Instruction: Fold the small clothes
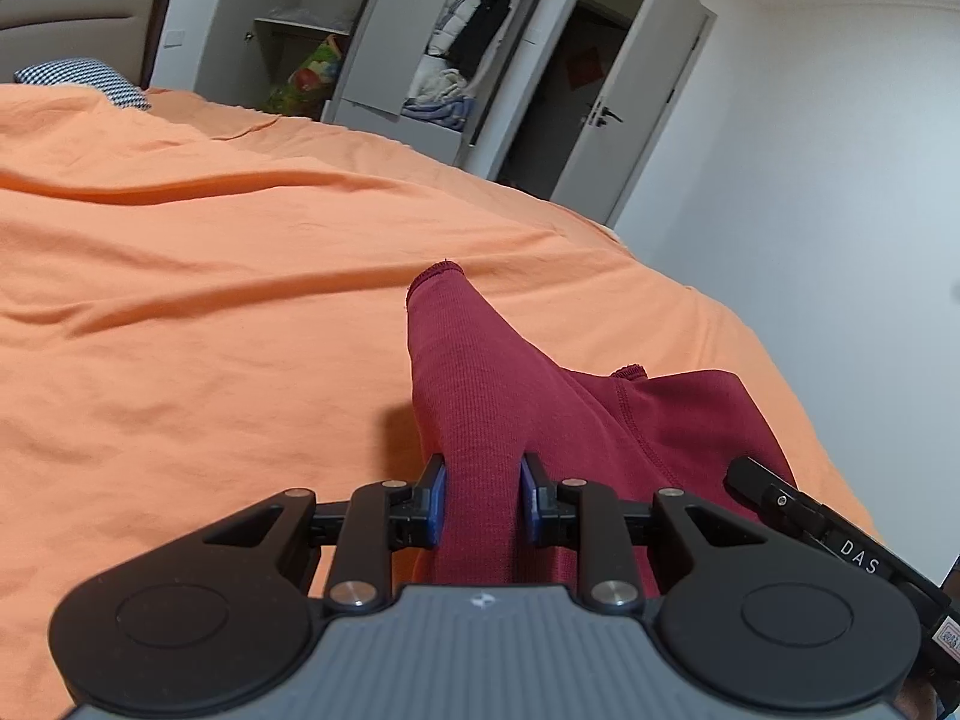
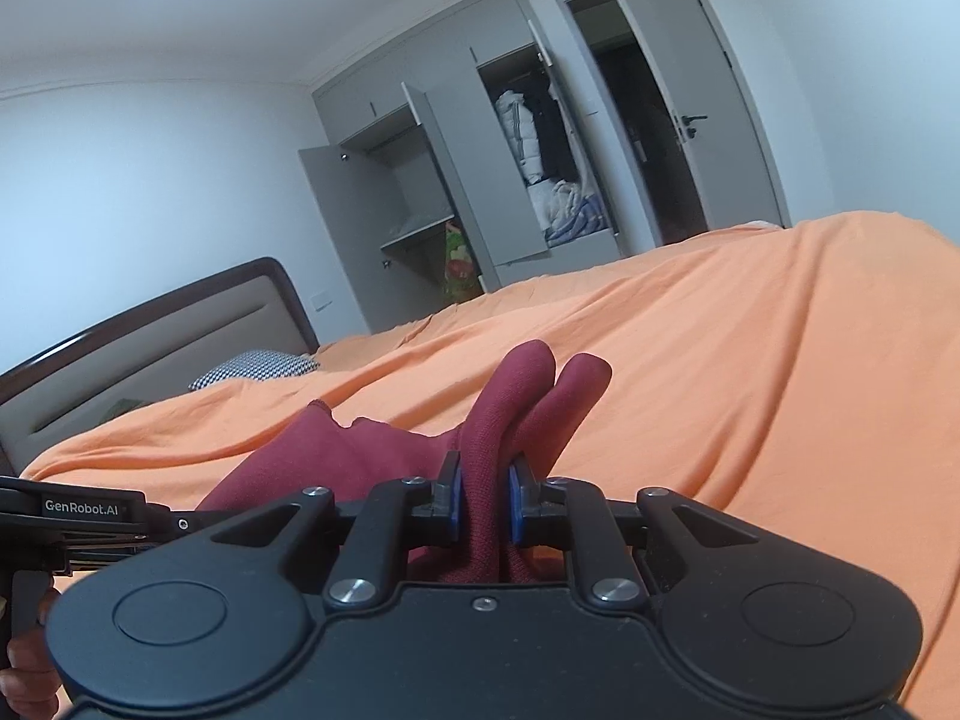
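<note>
A dark red knit garment [image 1: 480, 396] lies on the orange bed cover [image 1: 210, 276]. My left gripper [image 1: 483, 495] is shut on one sleeve of it, which runs forward from the blue pads to a cuff. The right gripper's body [image 1: 810, 516] shows at the right edge of the left wrist view. In the right wrist view my right gripper [image 2: 485, 501] is shut on a bunched fold of the same red garment [image 2: 510, 408], which sticks up past the pads. The left gripper's body [image 2: 84, 516] shows at the left edge, close beside.
The orange bed cover [image 2: 750, 372] stretches wide to both sides. A headboard [image 2: 150, 342] and a checked pillow [image 2: 258, 367] are at the bed's head. An open grey wardrobe [image 2: 480, 180] with hanging clothes and an open room door [image 2: 708, 102] stand beyond the bed.
</note>
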Motion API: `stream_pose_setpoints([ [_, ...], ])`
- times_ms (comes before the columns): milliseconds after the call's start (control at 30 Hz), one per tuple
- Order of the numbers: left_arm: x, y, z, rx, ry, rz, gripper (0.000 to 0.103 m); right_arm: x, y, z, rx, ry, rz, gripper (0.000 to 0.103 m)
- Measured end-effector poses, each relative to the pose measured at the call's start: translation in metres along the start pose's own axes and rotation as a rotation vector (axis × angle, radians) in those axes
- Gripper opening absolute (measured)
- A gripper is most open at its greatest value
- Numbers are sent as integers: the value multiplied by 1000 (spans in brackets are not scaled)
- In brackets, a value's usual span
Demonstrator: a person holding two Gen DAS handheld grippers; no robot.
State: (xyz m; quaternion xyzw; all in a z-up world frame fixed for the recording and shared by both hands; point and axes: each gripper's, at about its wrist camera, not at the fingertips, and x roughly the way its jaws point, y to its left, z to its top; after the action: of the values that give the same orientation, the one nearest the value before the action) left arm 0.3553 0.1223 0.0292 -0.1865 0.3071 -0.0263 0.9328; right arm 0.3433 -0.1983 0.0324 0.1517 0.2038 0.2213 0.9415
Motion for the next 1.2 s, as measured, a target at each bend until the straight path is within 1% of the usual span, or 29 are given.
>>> stream_pose_setpoints([
  [200,-1,10,-3,-25,16,4,27,8,4,3,-9,32,6,16],
  [467,8,12,-5,-63,32,-2,28,18,4,10,-9,55,-7,17],
  [633,17,16,-9,-88,54,8,31,26,7,8,-18,79,-39,22],
  [767,23,17,-13,-90,65,28,34,32,3,5,-16,99,-64,24],
  [933,26,17,-18,-84,72,59,38,37,1,1,-19,112,-86,33],
  [1000,26,16,-18,-80,72,78,43,37,2,1,-20,115,-95,36],
  [1067,23,15,-18,-75,66,106,59,38,4,3,-22,115,-112,42],
  [1133,20,15,-17,-69,58,125,66,35,3,3,-21,108,-127,53],
  [1167,18,15,-17,-67,54,130,70,33,3,4,-19,102,-129,56],
  [1200,15,15,-17,-66,50,133,72,30,3,5,-17,95,-129,61],
])
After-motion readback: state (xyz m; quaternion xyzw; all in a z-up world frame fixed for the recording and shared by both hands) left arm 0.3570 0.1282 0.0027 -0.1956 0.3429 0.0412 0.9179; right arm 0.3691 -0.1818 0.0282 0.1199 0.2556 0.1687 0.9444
